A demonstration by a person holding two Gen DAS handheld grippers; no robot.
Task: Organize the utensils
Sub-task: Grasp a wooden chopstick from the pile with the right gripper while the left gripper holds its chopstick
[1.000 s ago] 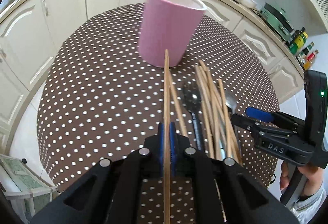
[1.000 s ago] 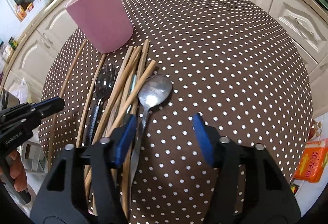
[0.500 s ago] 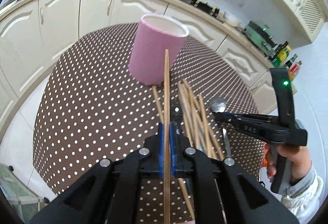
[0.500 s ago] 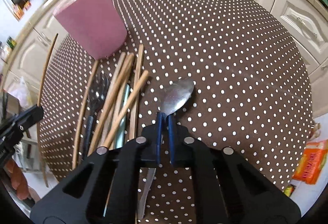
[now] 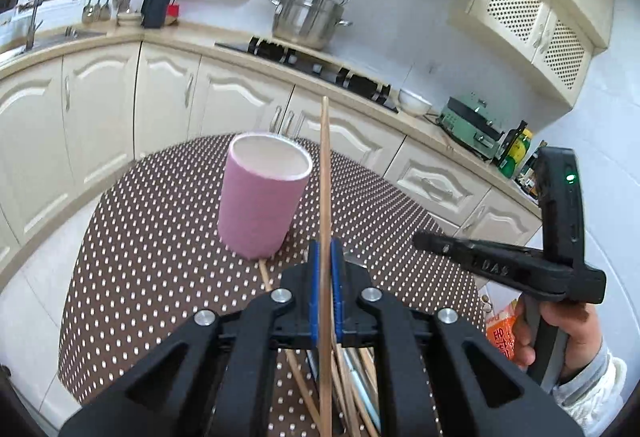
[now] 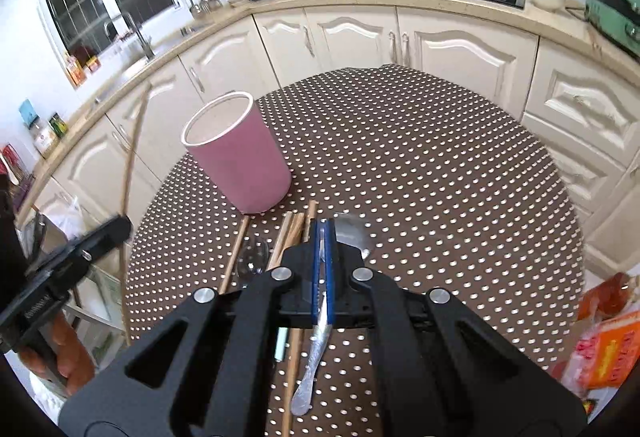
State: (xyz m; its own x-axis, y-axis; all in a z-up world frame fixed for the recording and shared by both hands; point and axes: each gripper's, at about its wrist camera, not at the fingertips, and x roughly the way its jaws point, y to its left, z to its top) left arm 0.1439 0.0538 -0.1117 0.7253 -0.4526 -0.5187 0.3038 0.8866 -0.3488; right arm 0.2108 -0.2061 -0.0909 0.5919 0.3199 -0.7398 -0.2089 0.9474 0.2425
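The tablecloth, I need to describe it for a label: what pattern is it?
Brown tablecloth with small white polka dots, clearest in the right wrist view.

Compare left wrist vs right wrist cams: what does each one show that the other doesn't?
Left wrist only: the left gripper shut on a single chopstick that points up past the pink cup, and the right gripper's body side-on with its green light.
Right wrist only: the right gripper shut on a metal spoon, its handle hanging below the jaws, plus a clear spoon lying on the table and the window.
Both: the pink cup, the dotted tablecloth, loose chopsticks, the steel pot.
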